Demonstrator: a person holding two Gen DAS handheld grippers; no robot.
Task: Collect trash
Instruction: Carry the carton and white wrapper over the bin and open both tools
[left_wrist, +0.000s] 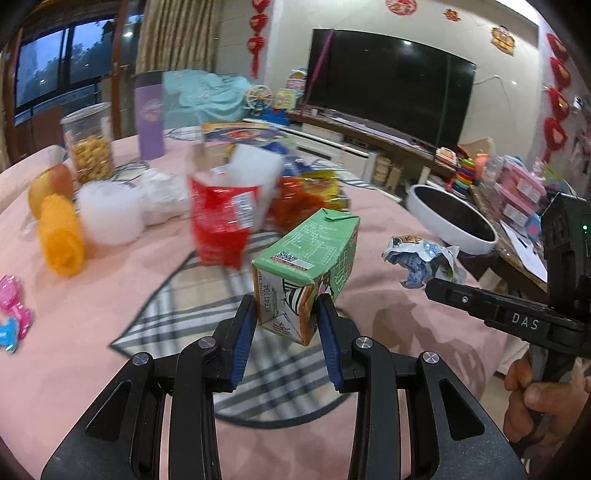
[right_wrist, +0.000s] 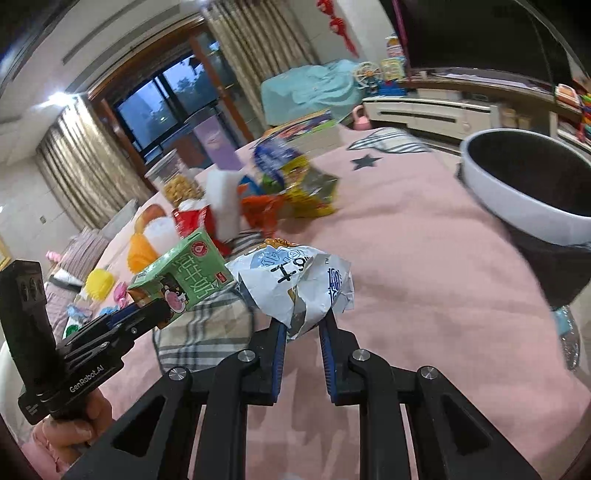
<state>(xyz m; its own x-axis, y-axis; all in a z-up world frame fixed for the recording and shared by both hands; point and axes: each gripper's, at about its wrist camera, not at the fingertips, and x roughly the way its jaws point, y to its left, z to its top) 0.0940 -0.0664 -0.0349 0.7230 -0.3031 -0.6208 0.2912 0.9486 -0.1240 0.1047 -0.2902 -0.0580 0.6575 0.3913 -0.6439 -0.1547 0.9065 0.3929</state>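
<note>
Code "XCE41104" printed on side of green milk carton (left_wrist: 303, 275), QR code on green panel above it; small print there too fine to read. Same carton from right wrist view: large Chinese characters on green face, cartoon cow below, red round mark near top. "DAS" in white letters on finger of right gripper (left_wrist: 428, 286). "GenRobot.AI" in white on body of left gripper (right_wrist: 157, 314). Crumpled white wrapper (right_wrist: 299, 284): bold black and blue Chinese characters, partly folded, not fully readable.

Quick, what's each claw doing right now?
Left claw: closed on the carton.
Right claw: closed on the wrapper.
</note>
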